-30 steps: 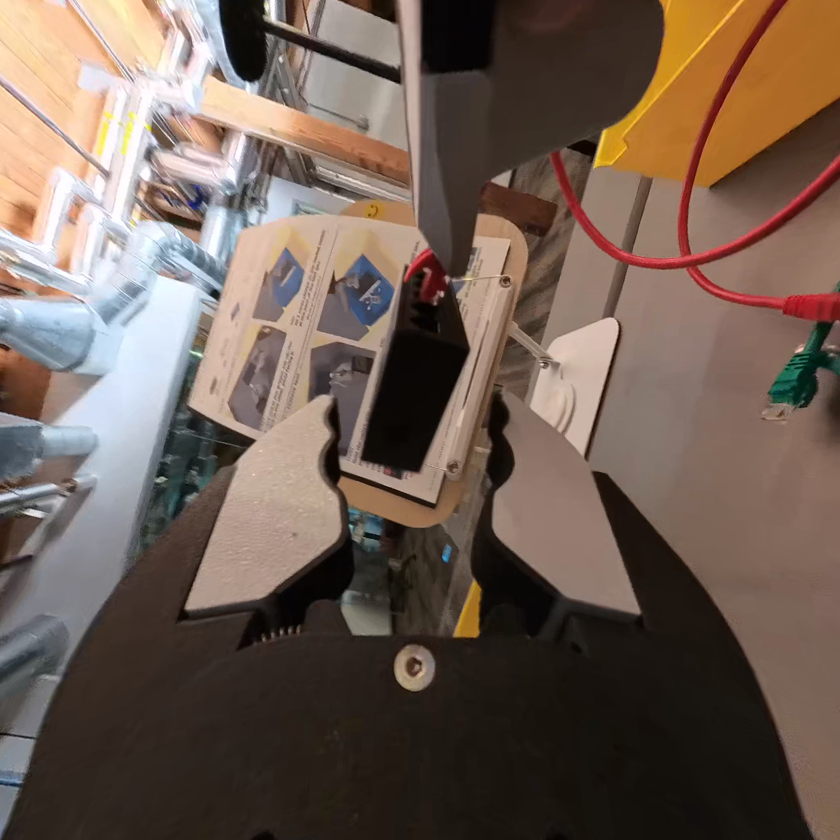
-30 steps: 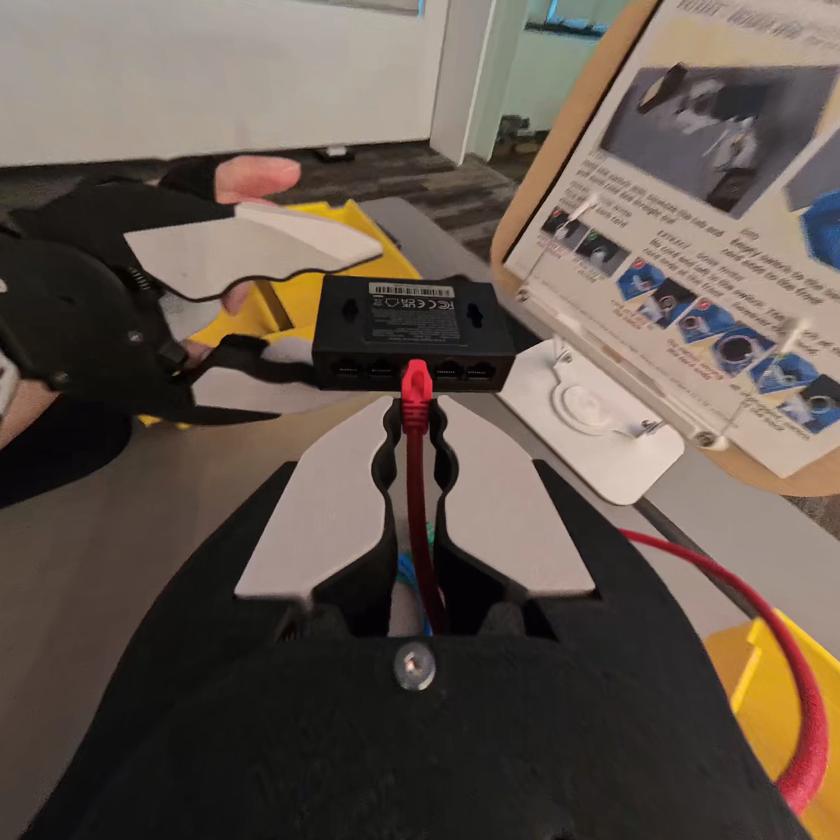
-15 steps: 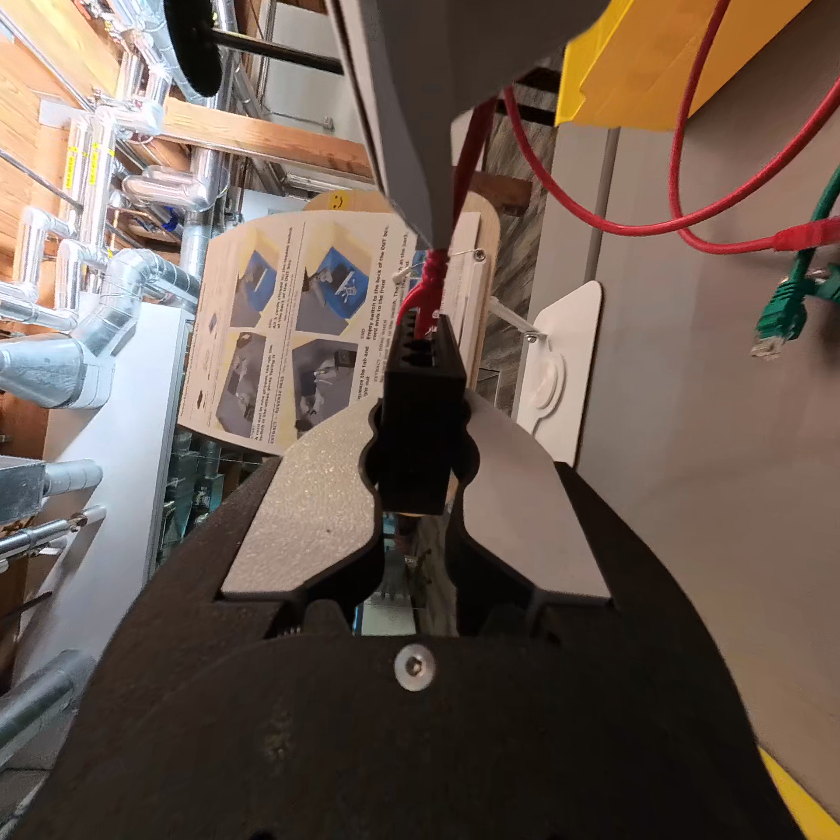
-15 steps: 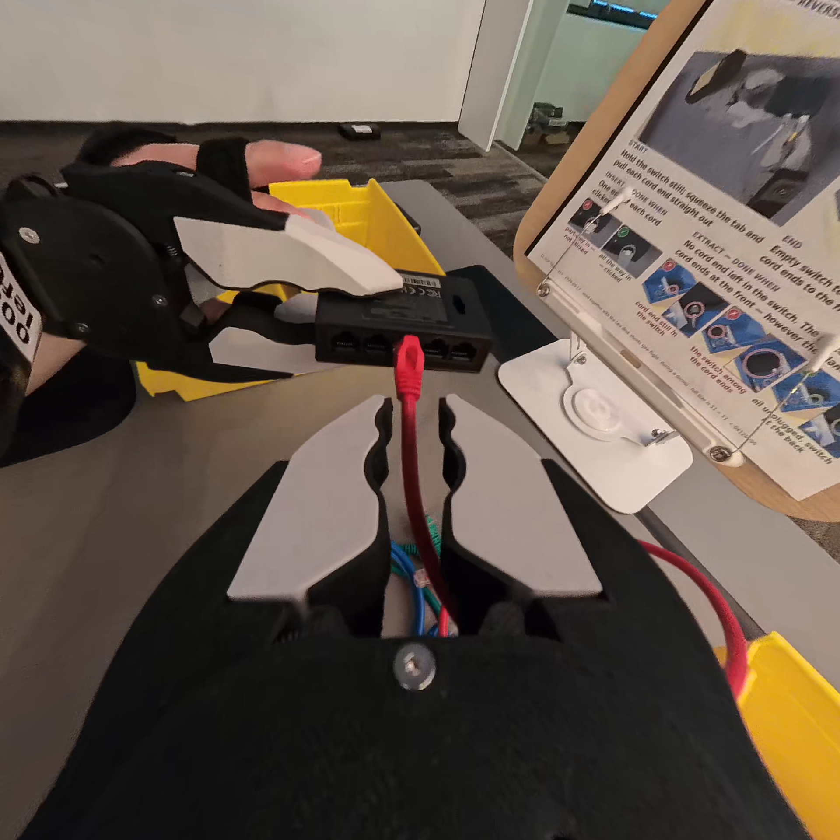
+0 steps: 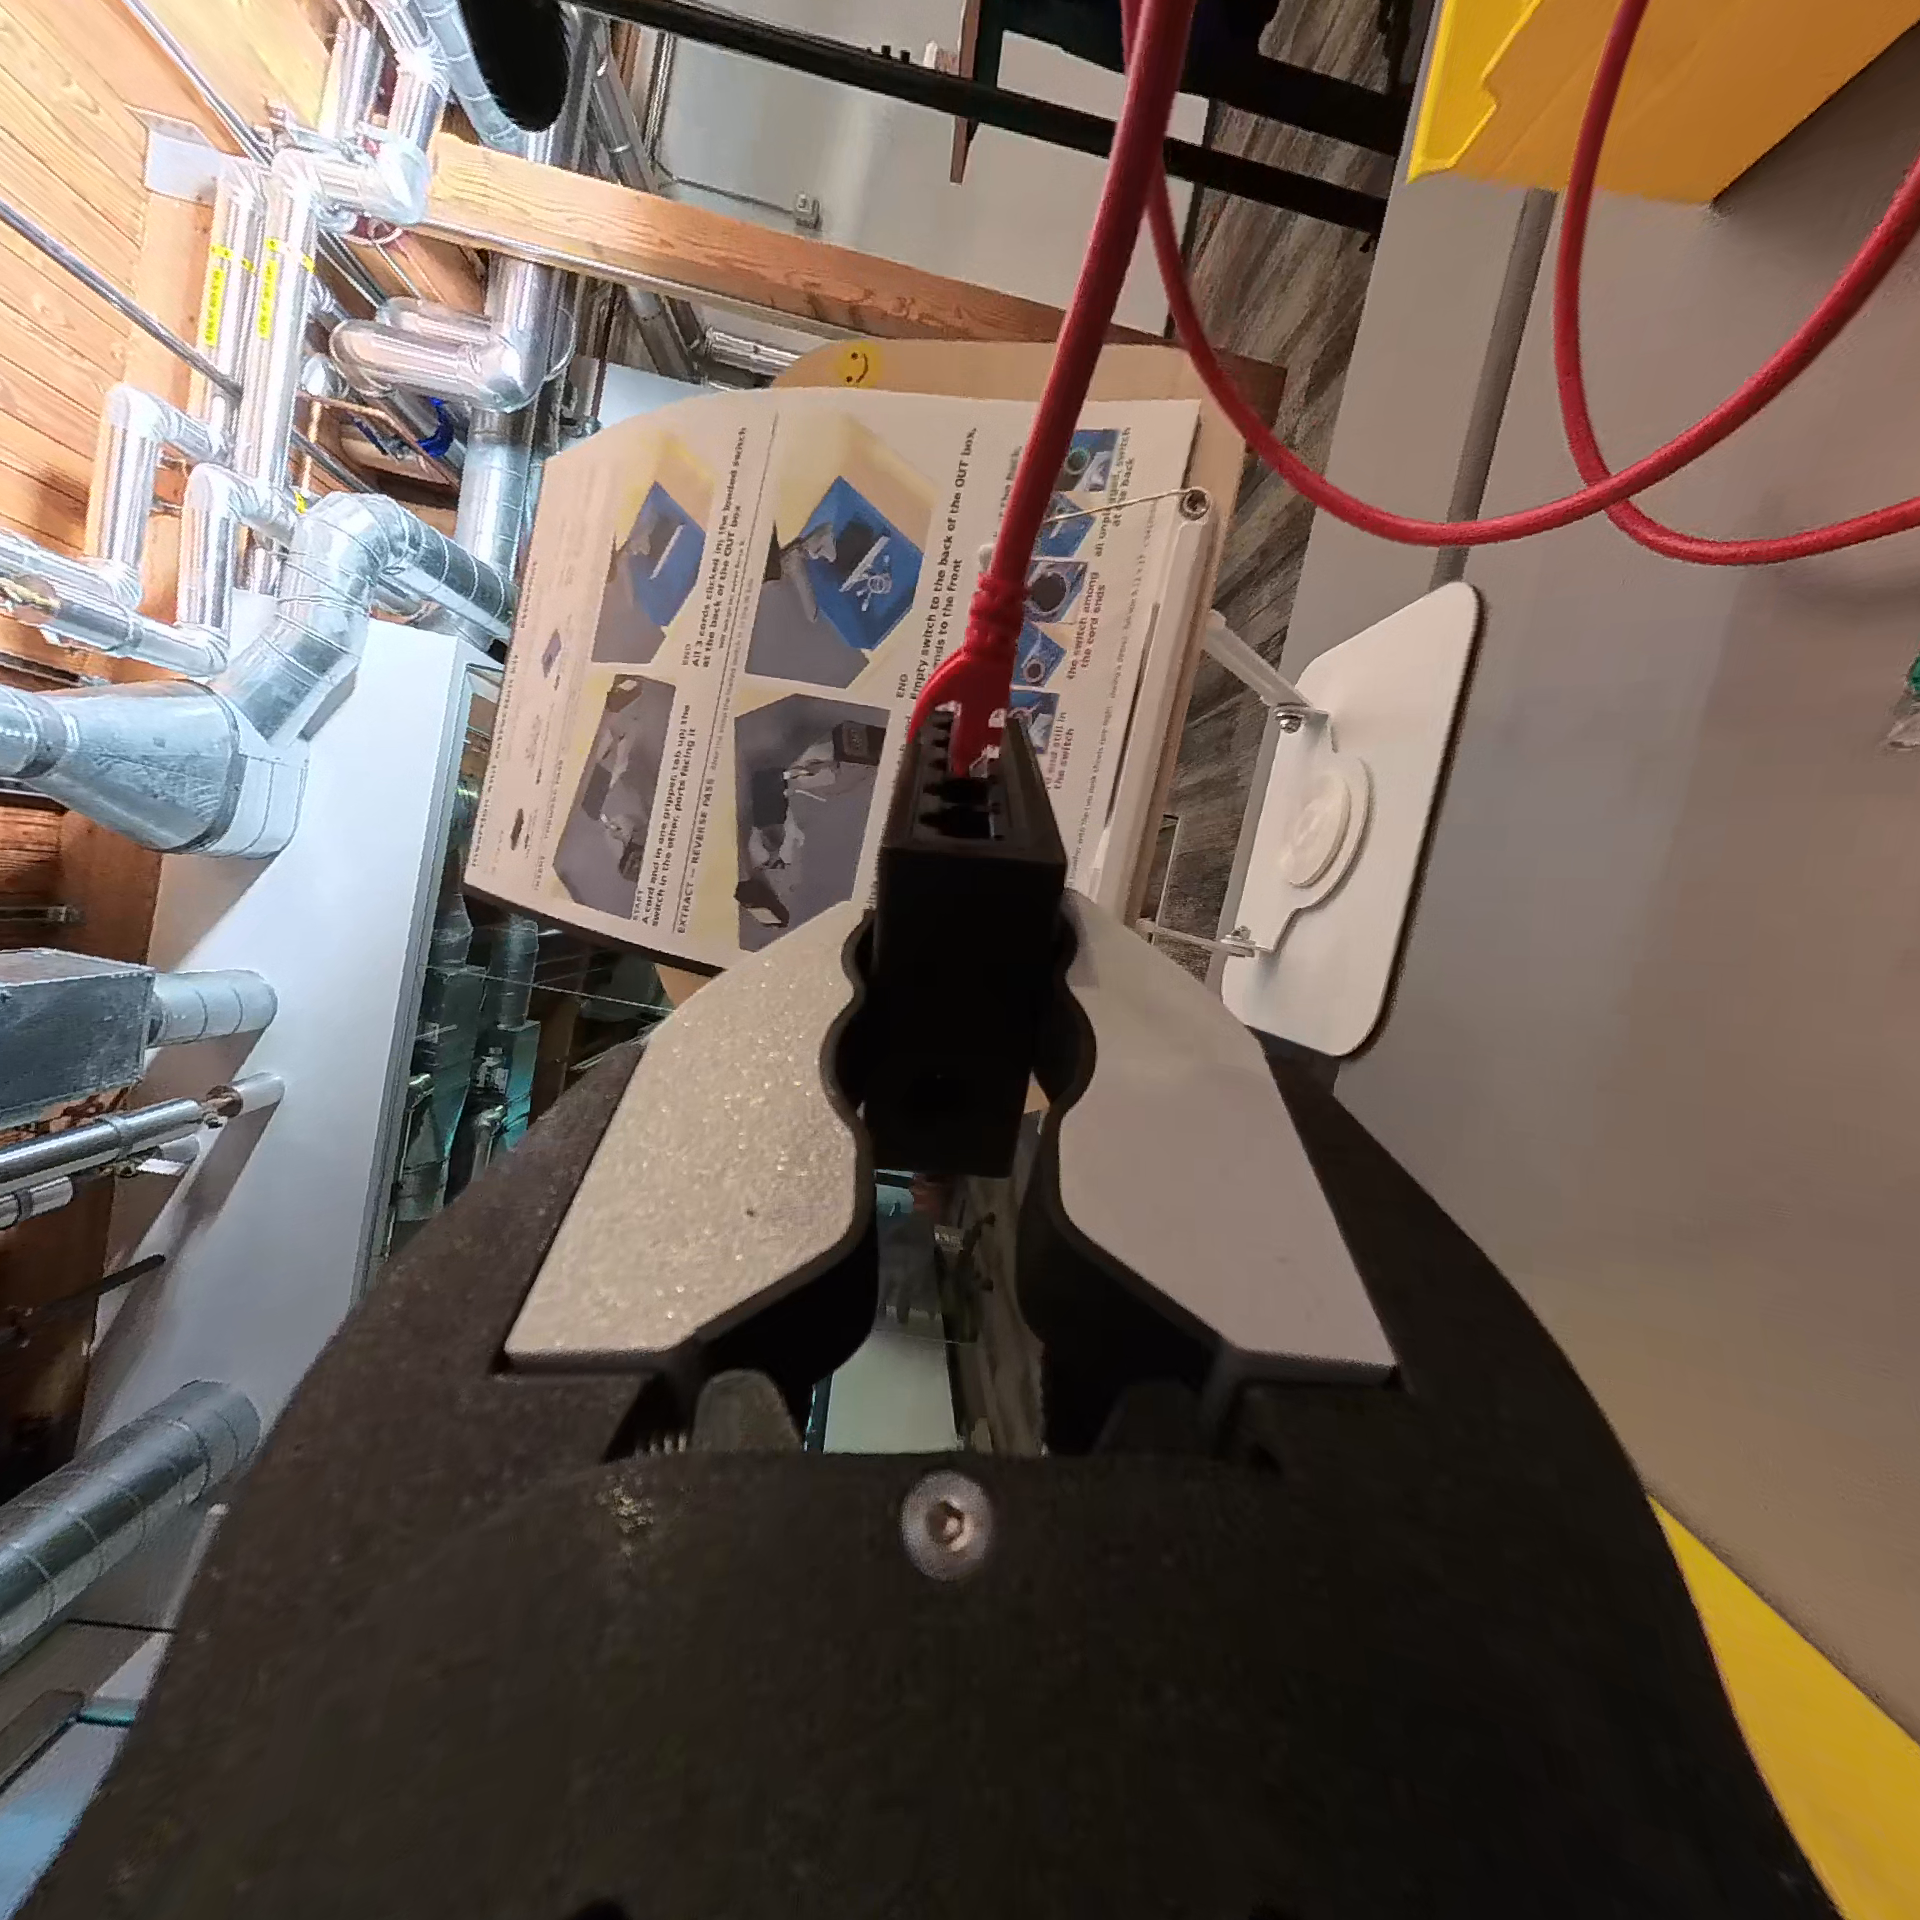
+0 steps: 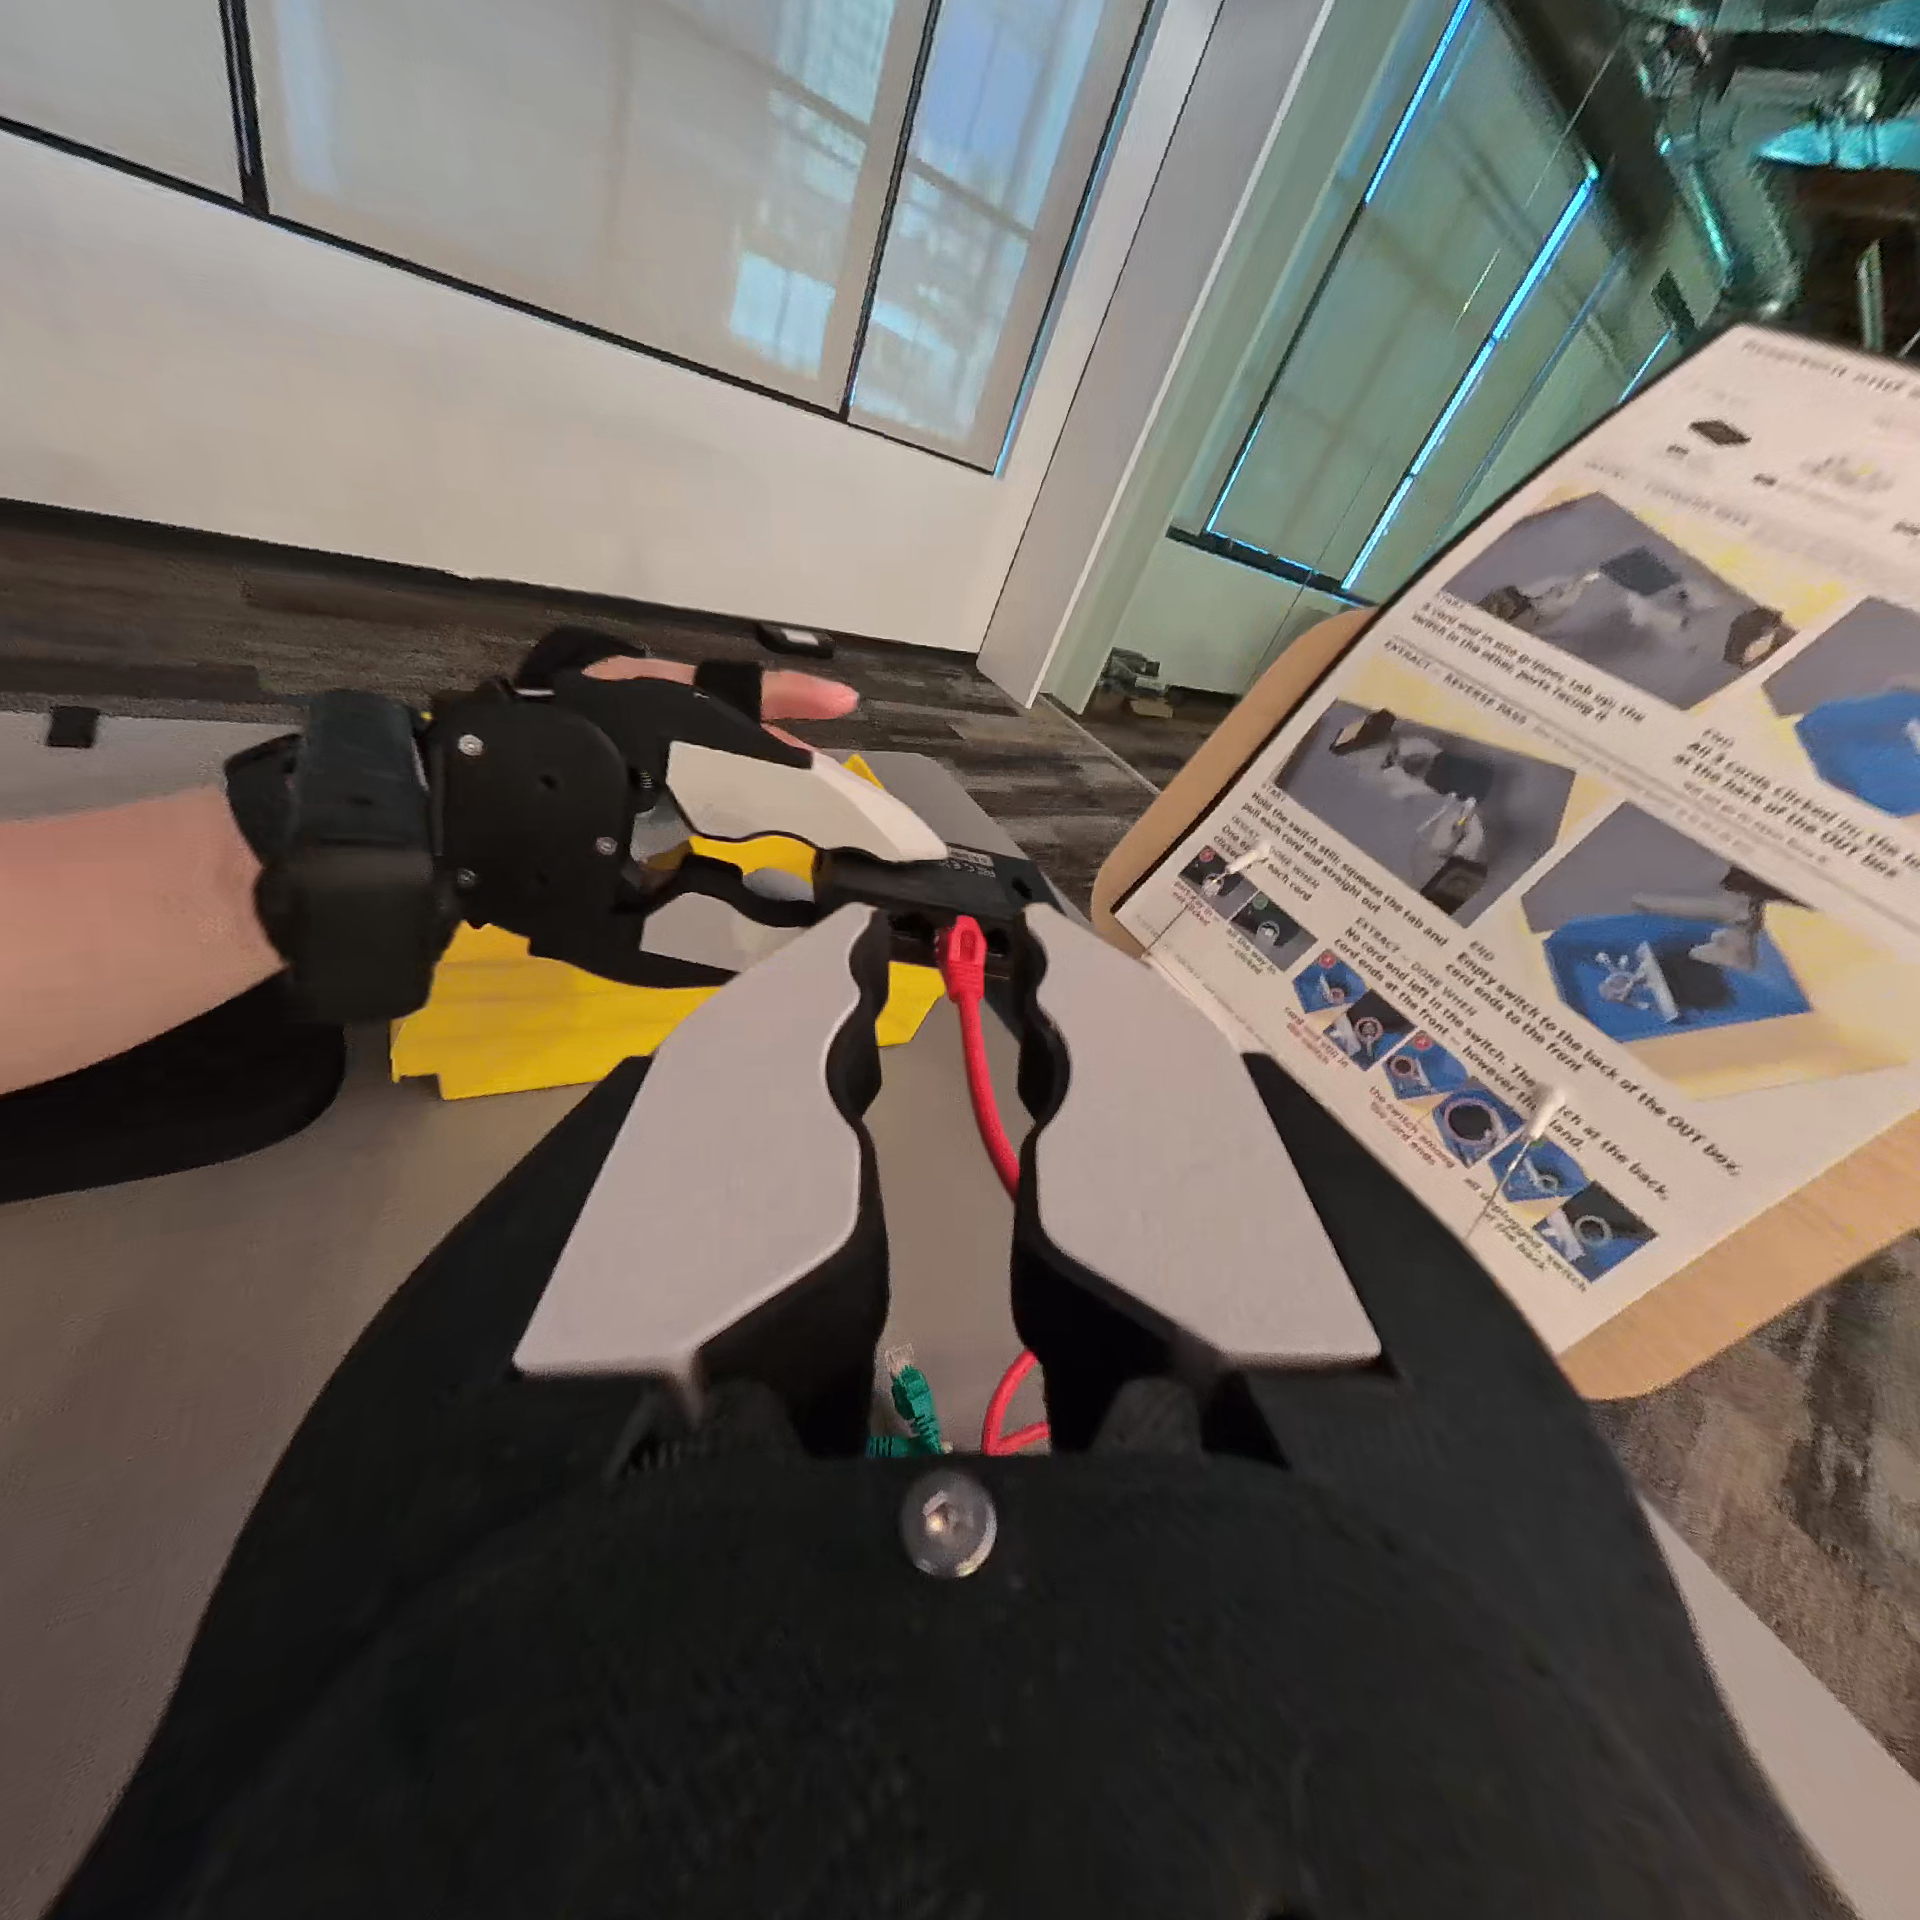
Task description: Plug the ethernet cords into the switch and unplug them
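Observation:
My left gripper (image 5: 956, 940) is shut on the black switch (image 5: 961, 997), gripping its short end, and holds it above the grey table with the ports facing away. A red ethernet plug (image 5: 971, 717) sits in one port, and its cord (image 5: 1081, 364) runs up and away. In the right wrist view the switch (image 6: 940, 883) sits between the left gripper's fingers (image 6: 821, 810). My right gripper (image 6: 945, 920) is open just in front of the ports. The red plug (image 6: 961, 951) and its cord (image 6: 987, 1081) lie in the gap between its pads, which do not press on them.
A yellow bin (image 6: 540, 1029) stands behind the left gripper, and another yellow bin (image 5: 1621, 94) shows in the left wrist view. An instruction board (image 6: 1558, 883) on a white base (image 5: 1351, 821) stands close on the right. A loose green plug (image 6: 914, 1397) lies on the grey table (image 6: 208, 1299). Tip to tip, the grippers are about 15 cm apart.
My left gripper closed on the switch, which the cord had held up. My right gripper opened off the red cord and drew back a little; the plug stays in the port.

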`<action>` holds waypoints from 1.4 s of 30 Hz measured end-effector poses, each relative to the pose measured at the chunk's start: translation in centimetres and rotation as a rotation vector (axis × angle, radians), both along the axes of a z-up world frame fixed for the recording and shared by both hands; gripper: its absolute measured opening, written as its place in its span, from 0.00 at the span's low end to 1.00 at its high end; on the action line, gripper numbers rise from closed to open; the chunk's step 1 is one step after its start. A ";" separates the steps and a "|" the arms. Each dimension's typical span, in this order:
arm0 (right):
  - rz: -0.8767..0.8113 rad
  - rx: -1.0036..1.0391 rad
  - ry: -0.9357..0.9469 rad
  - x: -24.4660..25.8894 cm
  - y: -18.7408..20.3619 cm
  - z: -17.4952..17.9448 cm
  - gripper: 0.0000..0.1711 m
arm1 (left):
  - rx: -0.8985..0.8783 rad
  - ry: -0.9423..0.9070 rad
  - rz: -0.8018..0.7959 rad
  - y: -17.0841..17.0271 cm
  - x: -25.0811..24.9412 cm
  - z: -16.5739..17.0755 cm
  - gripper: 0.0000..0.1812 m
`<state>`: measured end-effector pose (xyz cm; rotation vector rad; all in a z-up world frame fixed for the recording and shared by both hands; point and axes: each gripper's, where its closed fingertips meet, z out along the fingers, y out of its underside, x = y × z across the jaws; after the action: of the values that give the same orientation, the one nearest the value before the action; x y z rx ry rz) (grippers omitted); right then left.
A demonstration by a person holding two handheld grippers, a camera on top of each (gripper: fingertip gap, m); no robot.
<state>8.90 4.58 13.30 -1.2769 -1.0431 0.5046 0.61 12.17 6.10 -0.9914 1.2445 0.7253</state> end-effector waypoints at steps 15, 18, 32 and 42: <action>-0.129 -0.255 -0.103 0.7 -1.9 -11.3 0.10 | 0.018 -0.069 0.031 0.1 -2.5 2.0 0.15; -0.140 -0.431 -0.144 0.1 -1.1 -19.0 0.05 | 0.023 -0.083 0.032 -0.1 -2.8 2.5 0.15; -0.218 -0.661 -0.163 -0.1 0.9 -23.8 0.06 | 0.026 -0.125 0.044 -0.3 -4.1 3.7 0.15; -0.443 -0.508 -0.207 6.1 4.0 -22.2 0.07 | 0.055 -0.202 0.084 -0.4 -7.2 5.5 0.15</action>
<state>15.02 8.53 -8.87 -1.9869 -0.7829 0.3047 -6.60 11.78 11.64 -1.0497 1.0074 0.7023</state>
